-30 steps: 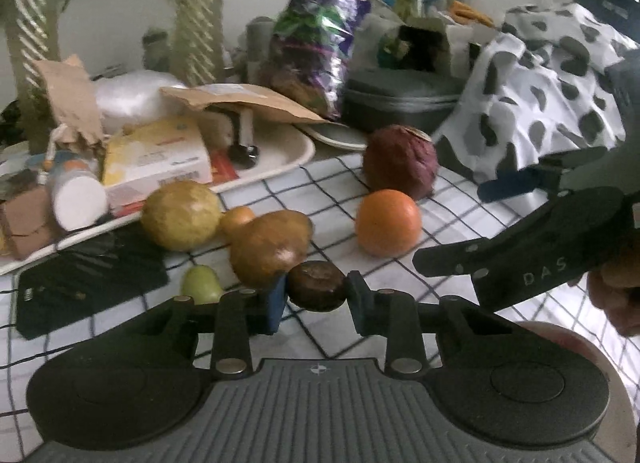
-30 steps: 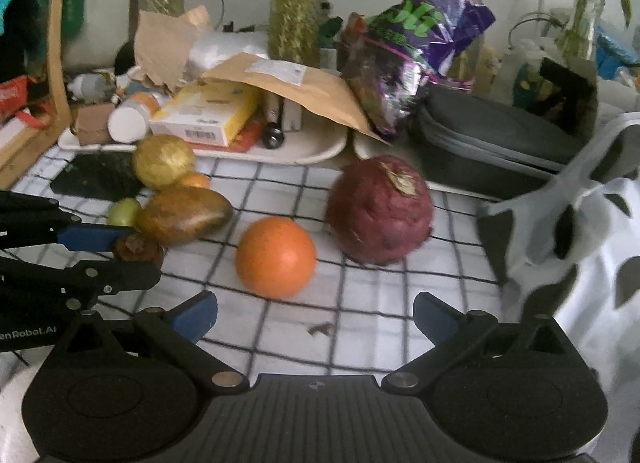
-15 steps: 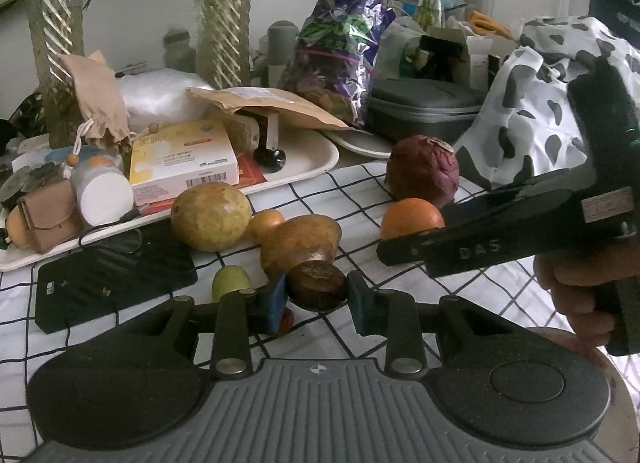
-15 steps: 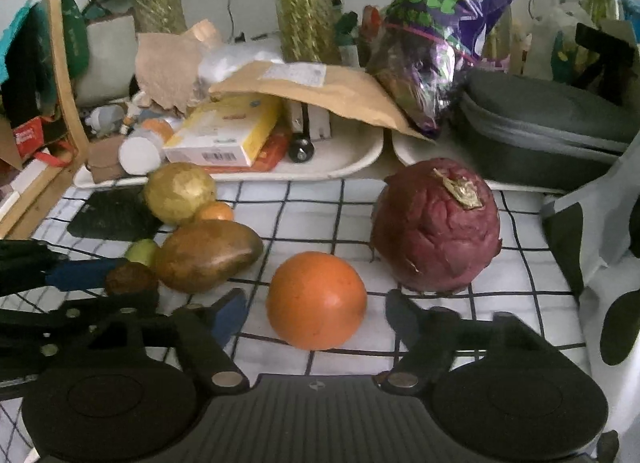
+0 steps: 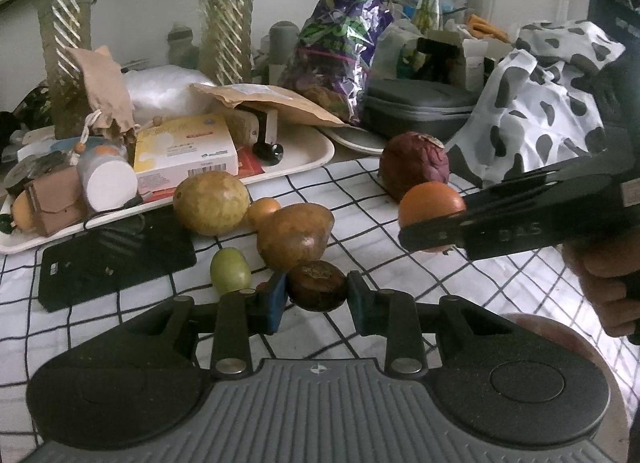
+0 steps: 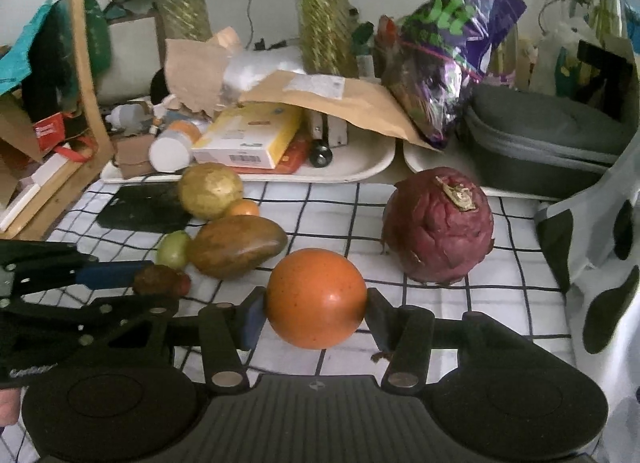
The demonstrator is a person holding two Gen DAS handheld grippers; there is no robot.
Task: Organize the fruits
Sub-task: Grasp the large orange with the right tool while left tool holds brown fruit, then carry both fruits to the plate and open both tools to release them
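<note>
Left hand-held gripper: blue pads clamped on a small, dark brown, round wrinkled fruit, held just above the black-gridded white tabletop.

Right hand-held gripper: jaws closing around a smooth round orange fruit, both pads touching its sides.

Just beyond the left hand-held gripper: brown oval fruit, with a small green round fruit to its left. Farther on: yellow-green round fruit.

Beyond and right of the right hand-held gripper: large, wrinkled, dark red fruit, standing apart from the orange.
</note>
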